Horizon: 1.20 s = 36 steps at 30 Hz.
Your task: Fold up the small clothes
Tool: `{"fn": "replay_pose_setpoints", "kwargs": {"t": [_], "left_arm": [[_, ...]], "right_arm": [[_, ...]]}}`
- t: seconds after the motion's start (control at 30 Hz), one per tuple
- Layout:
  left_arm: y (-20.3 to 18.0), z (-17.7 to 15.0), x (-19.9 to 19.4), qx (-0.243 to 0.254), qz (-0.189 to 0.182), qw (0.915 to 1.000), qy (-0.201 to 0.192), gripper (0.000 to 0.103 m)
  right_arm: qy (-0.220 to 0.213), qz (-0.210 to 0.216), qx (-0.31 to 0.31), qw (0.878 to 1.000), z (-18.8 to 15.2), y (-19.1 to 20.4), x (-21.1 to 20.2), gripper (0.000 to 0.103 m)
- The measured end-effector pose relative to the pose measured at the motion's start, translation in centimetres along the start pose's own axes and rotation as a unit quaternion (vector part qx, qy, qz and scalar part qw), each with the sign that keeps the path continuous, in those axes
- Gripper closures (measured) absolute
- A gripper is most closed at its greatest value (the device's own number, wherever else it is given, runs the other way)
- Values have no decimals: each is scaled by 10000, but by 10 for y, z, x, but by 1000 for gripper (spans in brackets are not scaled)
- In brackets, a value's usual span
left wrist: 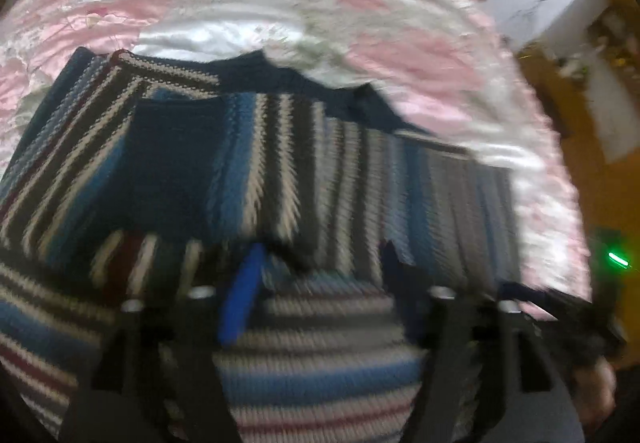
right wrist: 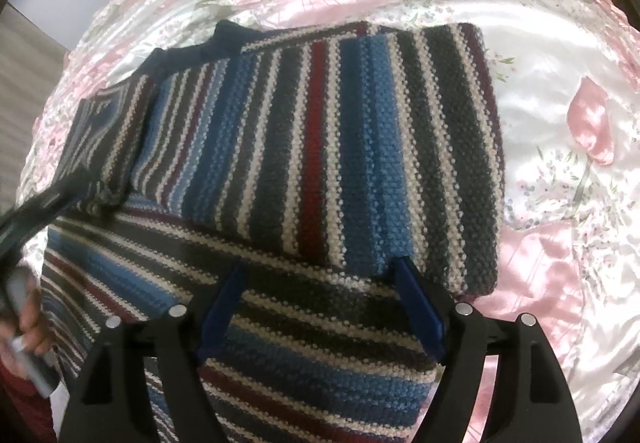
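A knitted sweater [right wrist: 340, 147] striped in blue, grey, white and maroon lies on a bed, one part folded over another so the stripes cross. Its navy collar [right wrist: 216, 41] points to the far left. My right gripper [right wrist: 320, 283] hovers open over the near fold, its blue fingers [right wrist: 420, 307] spread wide, and the knit shows between them. The left wrist view is blurred by motion. There the sweater [left wrist: 280, 163] fills the middle, and my left gripper [left wrist: 320, 275] stands open just above it, its blue pad [left wrist: 242, 299] on the left. The left gripper [right wrist: 44, 199] also shows at the left edge of the right wrist view.
A pink and white floral satin sheet [right wrist: 540, 123] covers the bed around the sweater. A hand [right wrist: 32, 323] holds the left tool. The right tool [left wrist: 560, 311] with a green light [left wrist: 616, 259] is low right, by an orange floor [left wrist: 600, 183].
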<state>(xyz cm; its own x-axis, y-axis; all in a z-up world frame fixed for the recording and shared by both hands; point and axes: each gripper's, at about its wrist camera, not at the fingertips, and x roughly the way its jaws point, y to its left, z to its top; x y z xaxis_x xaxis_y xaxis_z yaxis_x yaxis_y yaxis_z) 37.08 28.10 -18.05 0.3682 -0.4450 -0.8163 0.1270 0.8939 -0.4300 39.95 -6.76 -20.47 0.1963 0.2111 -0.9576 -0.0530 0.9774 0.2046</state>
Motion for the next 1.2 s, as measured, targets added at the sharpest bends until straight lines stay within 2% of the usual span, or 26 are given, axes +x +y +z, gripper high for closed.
{"fn": "replay_pose_setpoints", "kwargs": {"t": [0.07,0.2,0.3,0.4,0.53,0.6,0.7,0.8,0.87,1.07,1.17,1.2], "left_arm": [[14,-7,-26,84,76,9998,-145,32],[60,5,-48,-21,1117,9931,-371,33],[108,24,-48,-367,2058,9772,-380,35],[136,44,-38,-567,2321,9708,-220,37],[159,60,-22,-674,2266,9715,148,42],[170,65,-13,-717,2181,9729,279,44],[175,66,-6,-583,2183,9735,340,43],[186,65,-4,-826,1937,9769,359,42],[194,64,-4,-977,1760,9790,322,42],[192,63,-1,-849,1791,9797,313,41],[192,62,-1,-879,1787,9794,318,40],[192,62,-1,-885,1791,9793,320,40]], "right_arm": [[-42,-73,12,10000,0,7,-6,25],[-102,24,-122,9999,9,32,-13,25],[-150,66,-466,9988,24,74,-16,25],[-210,86,-895,9957,43,122,-16,25],[-67,487,-1330,9899,65,187,-3,26],[48,522,-1506,9872,69,208,7,27],[207,556,-1626,9849,75,233,23,28],[342,704,-1648,9832,81,254,39,28],[445,625,-1836,9800,82,273,53,28],[756,-17,-2004,9768,77,287,92,28],[657,-162,-2063,9761,75,283,97,41],[629,-213,-2073,9760,75,282,97,51]]}}
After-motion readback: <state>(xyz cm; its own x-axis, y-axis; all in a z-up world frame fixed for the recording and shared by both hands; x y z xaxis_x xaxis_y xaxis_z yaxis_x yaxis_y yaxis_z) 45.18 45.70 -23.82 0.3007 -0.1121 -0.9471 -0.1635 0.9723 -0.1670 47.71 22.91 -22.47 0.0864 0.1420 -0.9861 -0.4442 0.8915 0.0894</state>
